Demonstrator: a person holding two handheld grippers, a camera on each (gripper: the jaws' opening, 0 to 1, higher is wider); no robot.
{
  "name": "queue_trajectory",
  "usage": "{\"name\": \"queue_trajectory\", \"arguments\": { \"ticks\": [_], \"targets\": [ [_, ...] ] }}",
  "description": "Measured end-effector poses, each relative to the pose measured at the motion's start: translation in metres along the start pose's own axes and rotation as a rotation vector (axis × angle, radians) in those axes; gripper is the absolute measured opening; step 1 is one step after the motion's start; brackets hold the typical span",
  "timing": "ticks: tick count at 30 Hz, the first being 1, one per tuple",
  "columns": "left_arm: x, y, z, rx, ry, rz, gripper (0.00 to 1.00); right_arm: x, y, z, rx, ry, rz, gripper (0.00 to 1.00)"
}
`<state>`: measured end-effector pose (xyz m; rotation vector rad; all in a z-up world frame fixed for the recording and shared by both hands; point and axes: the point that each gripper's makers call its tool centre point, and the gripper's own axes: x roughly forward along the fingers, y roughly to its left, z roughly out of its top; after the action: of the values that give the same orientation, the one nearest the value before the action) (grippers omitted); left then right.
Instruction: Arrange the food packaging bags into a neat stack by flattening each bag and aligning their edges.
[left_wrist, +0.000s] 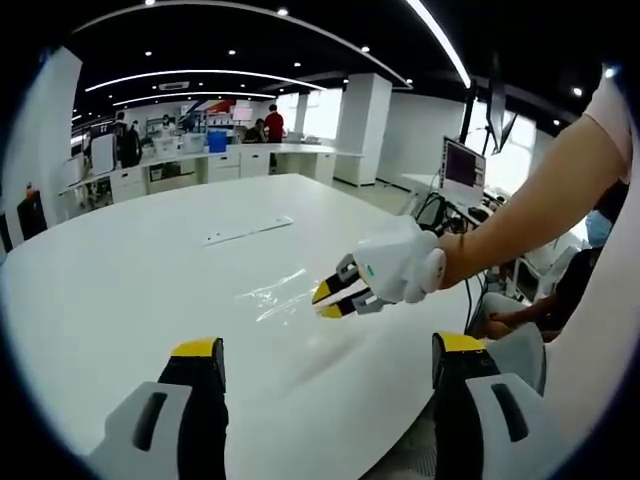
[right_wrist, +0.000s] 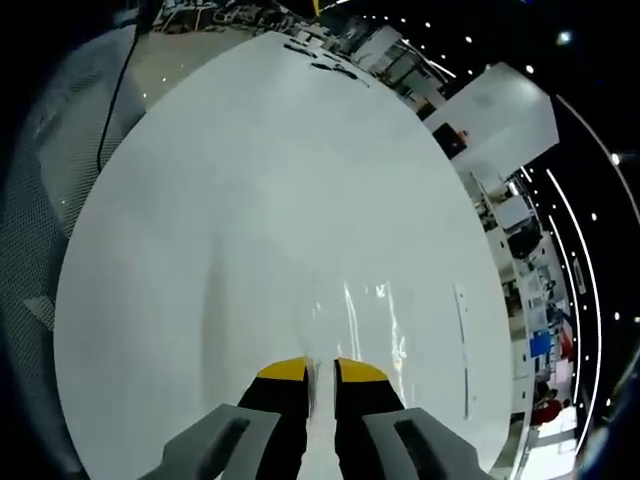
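The left hand-held gripper (left_wrist: 325, 365) hovers released above the round white surface (left_wrist: 130, 290). Beyond it, the right hand-held gripper (left_wrist: 332, 299) grasps the edge of a clear, glossy plastic packaging bag (left_wrist: 275, 293) lying mid-surface. Farther off lies another flat transparent bag (left_wrist: 248, 231).

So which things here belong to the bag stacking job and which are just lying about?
Job:
- clear bag on the white table, at the right hand-held gripper
- flat clear bag farther back
- left hand-held gripper, open

Lying about:
- monitor
- blue bin
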<state>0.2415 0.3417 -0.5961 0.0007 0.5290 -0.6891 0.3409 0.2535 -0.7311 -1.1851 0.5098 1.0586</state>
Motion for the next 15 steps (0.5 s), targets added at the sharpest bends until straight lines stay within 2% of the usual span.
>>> {"name": "queue_trajectory", "arguments": {
  "ticks": [15],
  "targets": [
    [0.000, -0.002, 0.000, 0.004, 0.005, 0.000, 0.83, 0.003, 0.011, -0.003, 0.016, 0.012, 0.036, 0.08]
  ]
}}
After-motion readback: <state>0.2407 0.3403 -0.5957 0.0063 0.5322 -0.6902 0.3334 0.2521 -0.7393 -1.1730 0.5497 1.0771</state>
